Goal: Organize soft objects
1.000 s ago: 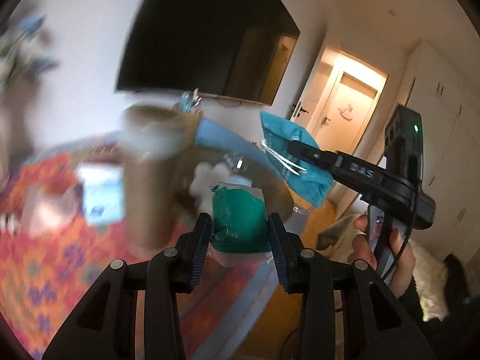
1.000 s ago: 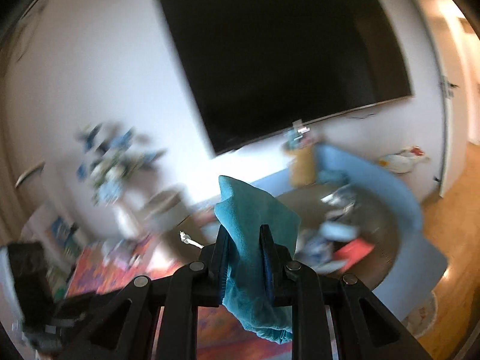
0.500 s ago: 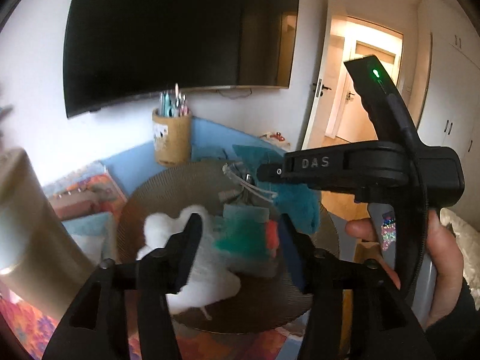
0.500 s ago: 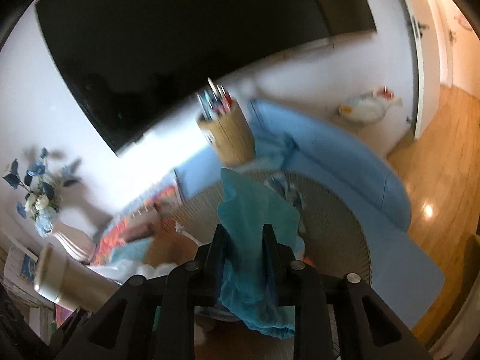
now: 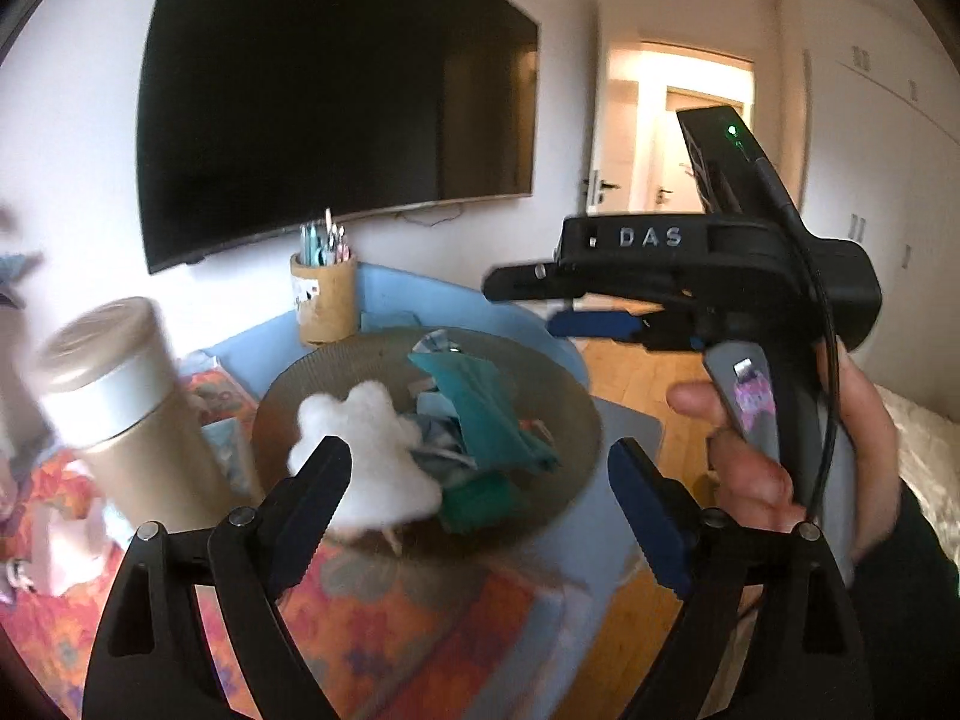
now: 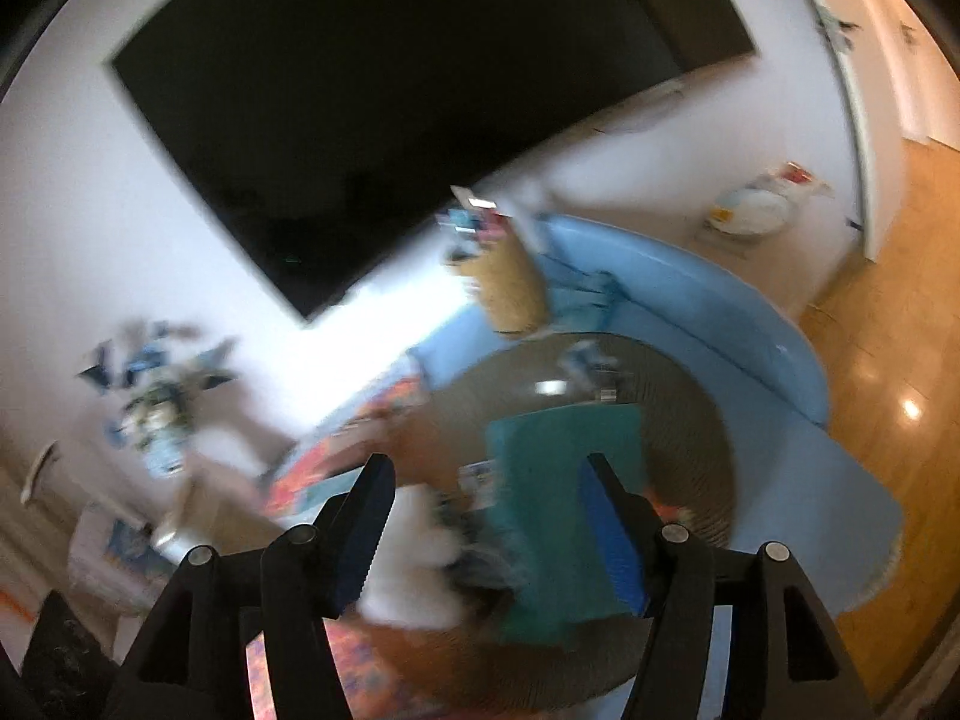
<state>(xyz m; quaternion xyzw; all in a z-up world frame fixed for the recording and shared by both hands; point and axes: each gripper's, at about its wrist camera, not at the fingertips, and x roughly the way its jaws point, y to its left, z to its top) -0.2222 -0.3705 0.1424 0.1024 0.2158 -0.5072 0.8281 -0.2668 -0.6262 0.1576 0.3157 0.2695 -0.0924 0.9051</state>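
- Left wrist view: the left gripper (image 5: 477,483) has its jaws spread wide and opening further; nothing is pinched between them.
- Beyond its fingers, a round woven tray (image 5: 576,414) holds the soft objects: a white fluffy piece (image 5: 360,450) on the near left, a teal cloth (image 5: 486,414) lying across the middle, and a green item (image 5: 480,501) at the near edge.
- The right gripper (image 5: 528,303) appears side-on above the tray's right rim, held by a hand (image 5: 774,450). Its jaws stand apart with nothing between them.
- A beige tumbler (image 5: 126,414) with a pale lid stands left of the tray. A pen holder (image 5: 324,300) stands behind the tray, below a wall-mounted television (image 5: 336,108).
- Right wrist view (blurred): the right gripper (image 6: 486,519) has its jaws spread and opening. The teal cloth (image 6: 558,468) shows between the fingers but lies below on the tray (image 6: 696,420), free of the pads.
- The white fluffy piece (image 6: 414,564) lies just left of the cloth.
- The pen holder (image 6: 516,288) stands at the tray's far rim.
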